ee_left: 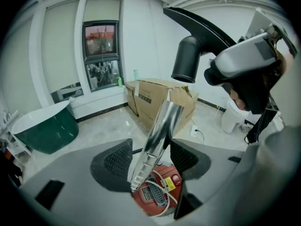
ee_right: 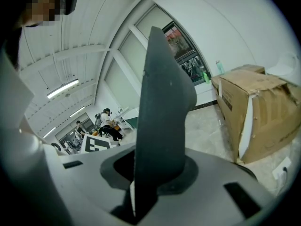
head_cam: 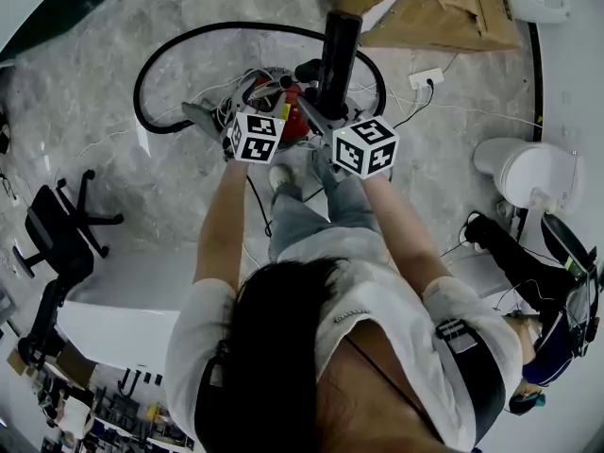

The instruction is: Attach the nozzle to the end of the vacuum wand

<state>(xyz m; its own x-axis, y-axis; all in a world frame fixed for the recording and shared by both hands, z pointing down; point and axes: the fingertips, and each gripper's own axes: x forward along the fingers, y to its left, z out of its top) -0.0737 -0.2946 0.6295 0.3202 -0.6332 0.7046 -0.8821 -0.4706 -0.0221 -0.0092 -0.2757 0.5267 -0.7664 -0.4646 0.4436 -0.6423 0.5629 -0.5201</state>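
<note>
Left gripper (ee_left: 150,157) gapes wide around the chrome wand (ee_left: 162,124), red vacuum (ee_left: 157,194) half hidden beneath. Right gripper (ee_right: 157,171) clamps the black nozzle (ee_right: 162,117), which sits at one o'clock above the wand's end, apart. Cardboard box (ee_left: 146,98): contents unseen.

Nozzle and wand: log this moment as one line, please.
left gripper: open, chrome wand between jaws | right gripper: shut on black nozzle | nozzle apart from wand end, not yet attached

The nozzle (ee_right: 162,126) has its lower end hidden down inside the right claw (ee_right: 150,178).
</note>
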